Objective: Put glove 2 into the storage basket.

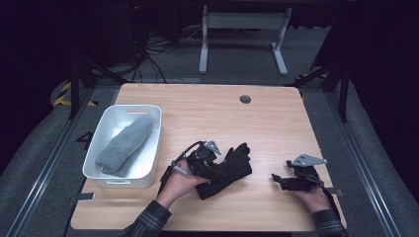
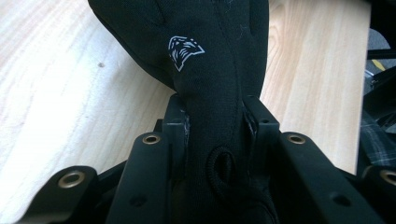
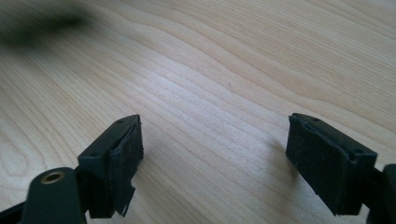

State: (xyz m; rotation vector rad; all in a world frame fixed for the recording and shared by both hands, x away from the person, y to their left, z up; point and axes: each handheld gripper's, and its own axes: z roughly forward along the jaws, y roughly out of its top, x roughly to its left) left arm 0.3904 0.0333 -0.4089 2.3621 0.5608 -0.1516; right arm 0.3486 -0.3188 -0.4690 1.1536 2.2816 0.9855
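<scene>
both fingers point(image 2: 175, 123) of the left gripper point(image 1: 213, 167) pinched the black glove point(image 2: 210, 70) near its cuff, so the rest draped forward onto the counter point(image 1: 207, 108), likely bound for the white bin point(image 1: 148, 180) where a grey glove point(image 1: 126, 145) already lay. right gripper point(image 1: 279, 178) rested apart on bare wood, fingers point(image 3: 119, 154) spread and empty, seemingly waiting.

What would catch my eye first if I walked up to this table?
Probably the black glove near the table's middle, pinched between the jaws of the left gripper; a white emblem marks it. To its left, a white bin holds a grey glove, while the right gripper rests open nearby.
</scene>
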